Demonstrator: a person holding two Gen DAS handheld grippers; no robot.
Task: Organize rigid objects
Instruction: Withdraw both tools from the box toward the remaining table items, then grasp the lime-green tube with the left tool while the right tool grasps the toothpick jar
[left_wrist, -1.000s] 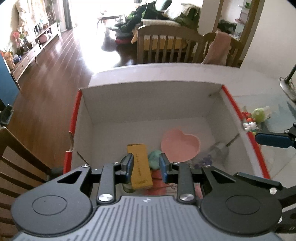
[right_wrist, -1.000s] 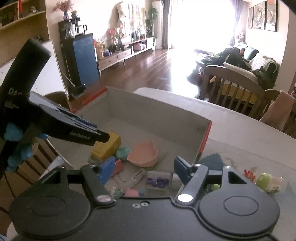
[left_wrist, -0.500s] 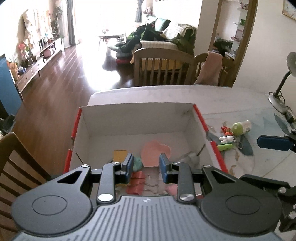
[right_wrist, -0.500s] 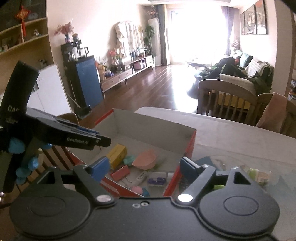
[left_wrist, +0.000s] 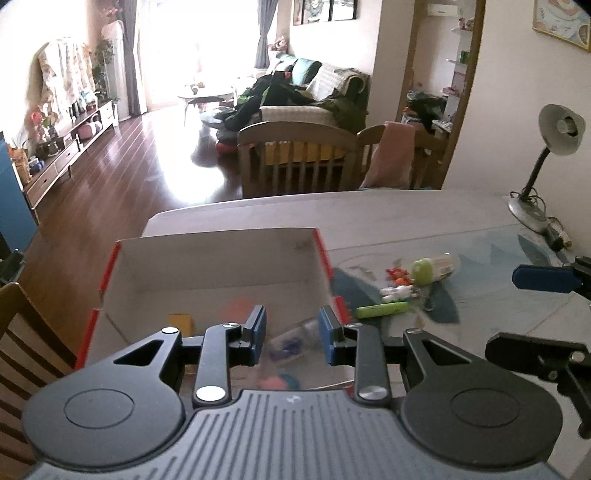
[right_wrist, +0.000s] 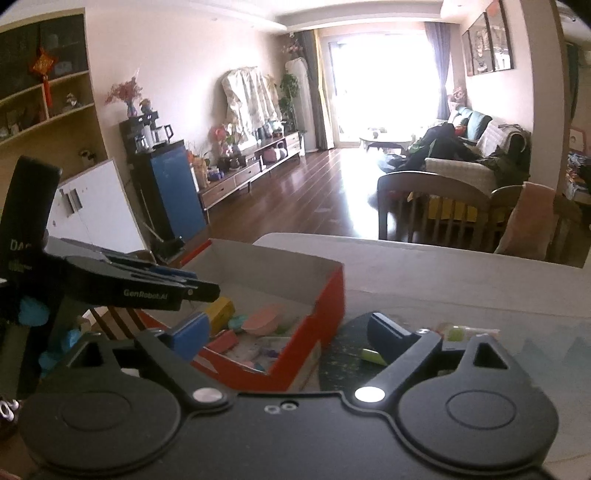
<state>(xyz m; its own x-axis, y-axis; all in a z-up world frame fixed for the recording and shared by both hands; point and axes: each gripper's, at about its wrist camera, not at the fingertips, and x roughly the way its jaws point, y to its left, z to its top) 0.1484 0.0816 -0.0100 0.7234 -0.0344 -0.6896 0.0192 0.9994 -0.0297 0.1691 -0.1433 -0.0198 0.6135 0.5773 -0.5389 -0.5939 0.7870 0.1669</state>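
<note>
Rigid objects lie in two groups. Inside the red-edged cardboard box (left_wrist: 218, 258) at the near left of the table (left_wrist: 406, 214): a yellow block (right_wrist: 221, 308), a pink heart-shaped dish (right_wrist: 264, 319) and a pink bar (right_wrist: 221, 340), plus further small pieces too blurred to identify. On the table just right of the box: a green marker (left_wrist: 380, 309), a green-capped bottle (left_wrist: 432, 268), a small white figure (left_wrist: 397, 292) and a small red-orange piece (left_wrist: 398, 273).

Left gripper (left_wrist: 291, 334) is above the near end of the box, jaws released with a clear gap, nothing between them. Right gripper (right_wrist: 286, 330) is above the box's near right corner, jaws spread wide, empty; the marker sits just beyond its right finger.

Far side: a wooden chair (left_wrist: 295, 162). Far right: a desk lamp (left_wrist: 550, 147).
</note>
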